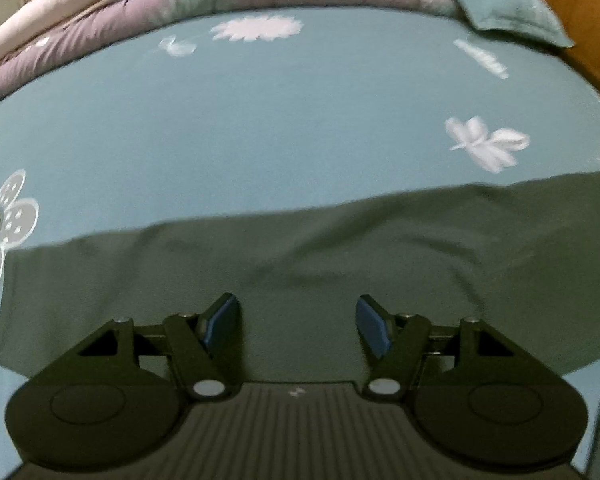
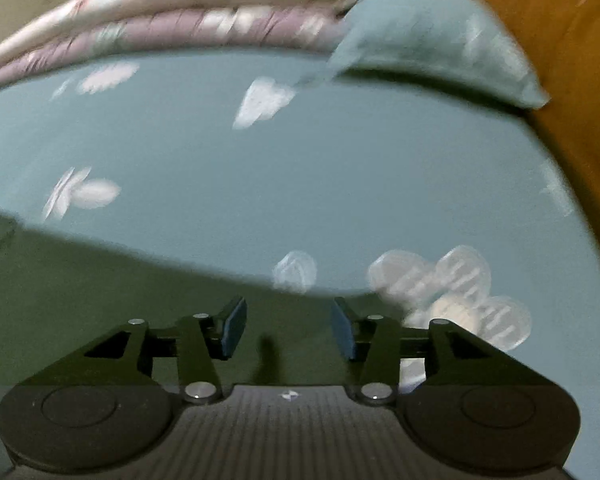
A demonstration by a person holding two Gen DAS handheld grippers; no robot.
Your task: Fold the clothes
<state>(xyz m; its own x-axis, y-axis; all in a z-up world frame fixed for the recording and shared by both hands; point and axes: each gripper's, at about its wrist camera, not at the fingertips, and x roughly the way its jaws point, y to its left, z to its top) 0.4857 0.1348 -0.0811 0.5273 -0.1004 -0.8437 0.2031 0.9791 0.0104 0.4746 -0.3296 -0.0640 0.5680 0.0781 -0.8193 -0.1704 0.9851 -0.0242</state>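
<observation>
A dark green garment (image 1: 300,248) lies flat across a teal floral bed sheet (image 1: 260,120). In the left wrist view its far edge runs from left to right ahead of the fingers. My left gripper (image 1: 298,314) hovers over the cloth with its blue pads wide apart and nothing between them. The right wrist view shows the same green garment (image 2: 100,288) filling the lower left, its edge curving down towards the fingers. My right gripper (image 2: 289,322) stands open above the garment's right end, with no cloth pinched between the pads. This view is blurred.
A rolled purple and cream quilt (image 1: 180,4) lies along the far side of the bed. A teal pillow (image 2: 440,48) sits at the far right corner. An orange-brown headboard (image 2: 560,40) borders the bed on the right.
</observation>
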